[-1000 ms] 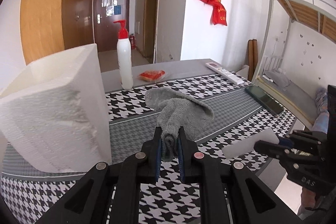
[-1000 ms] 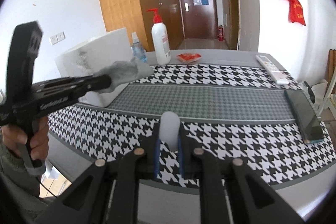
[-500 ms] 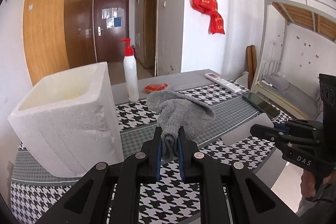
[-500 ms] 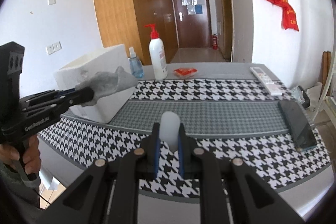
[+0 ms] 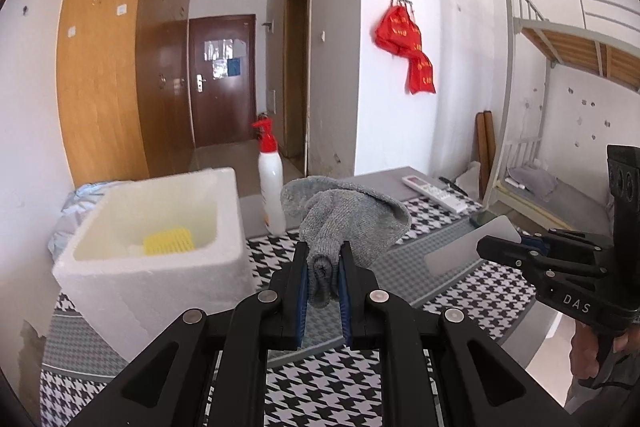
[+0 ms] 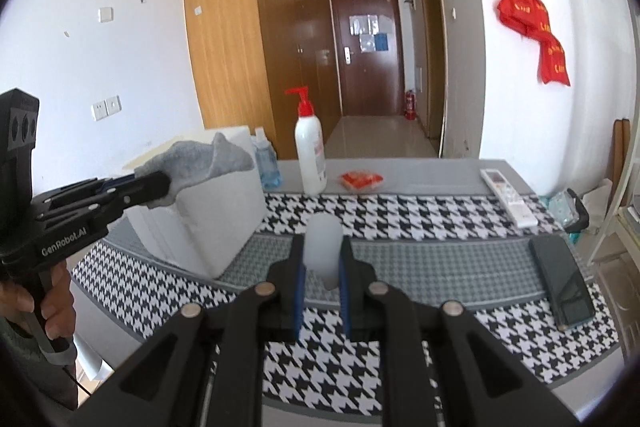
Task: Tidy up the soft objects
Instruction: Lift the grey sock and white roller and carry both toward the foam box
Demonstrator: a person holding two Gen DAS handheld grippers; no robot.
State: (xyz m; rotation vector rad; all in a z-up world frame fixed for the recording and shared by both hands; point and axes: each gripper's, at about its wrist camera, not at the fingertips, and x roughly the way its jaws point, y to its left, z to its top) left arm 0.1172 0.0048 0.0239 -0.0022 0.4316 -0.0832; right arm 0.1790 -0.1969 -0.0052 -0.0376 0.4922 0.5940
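Nearest the left camera, the left claw (image 5: 323,281) is clamped on a bunched grey sock (image 5: 348,223), held in the air above the table (image 5: 472,291). Beside it, the right claw (image 6: 322,273) is clamped on a white sponge (image 6: 322,249), also clear of the checked cloth. Further off to the left stands the white foam box (image 5: 160,259), open at the top, with a yellow scrubber (image 5: 170,239) already lying inside. By my reading both soft things are picked up but neither is in the box yet. Beyond stand a pump bottle (image 6: 310,155), a remote (image 6: 508,197) and a phone (image 6: 564,287). Most of the box floor is hidden by its walls.
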